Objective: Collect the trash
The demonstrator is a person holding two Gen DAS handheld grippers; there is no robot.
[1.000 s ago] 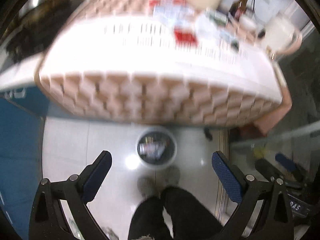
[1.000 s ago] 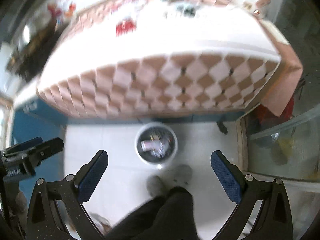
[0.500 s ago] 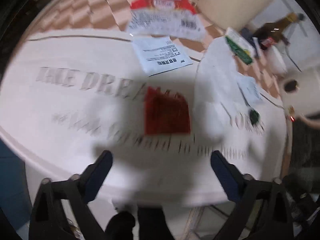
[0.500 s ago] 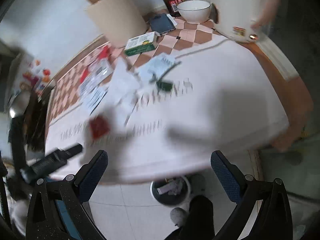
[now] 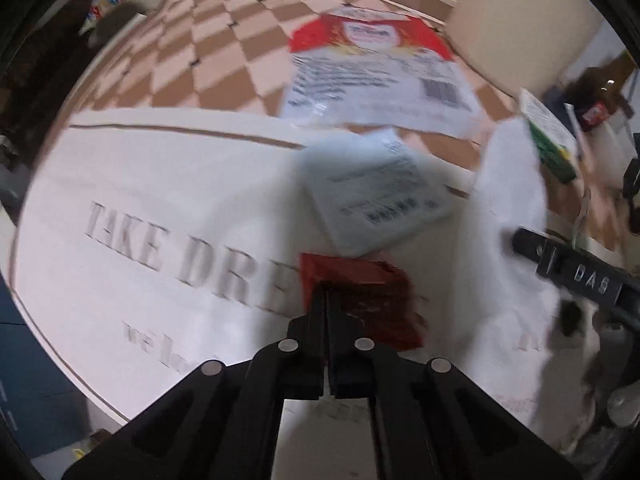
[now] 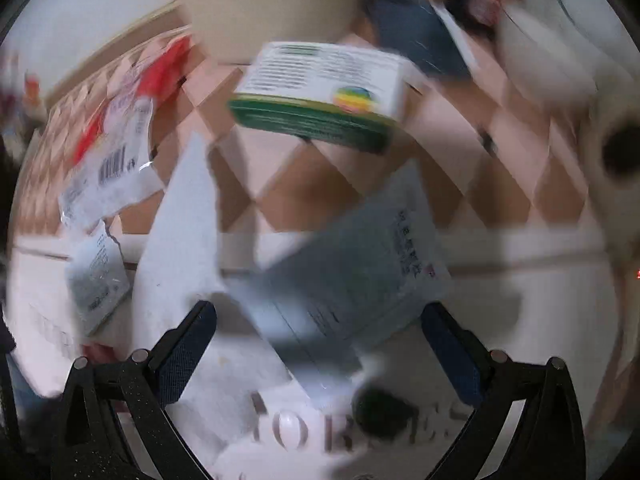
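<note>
L gripper (image 5: 326,300) fingers closed tight, pinching the near edge of a red wrapper (image 5: 360,300) lying on the worktop (image 5: 120,184) toward its front edge. R gripper (image 6: 318,352) fingers spread wide, nothing between them, above a printed paper slip (image 6: 352,264). Green-white box (image 6: 320,92) sits nearer the back edge.
</note>
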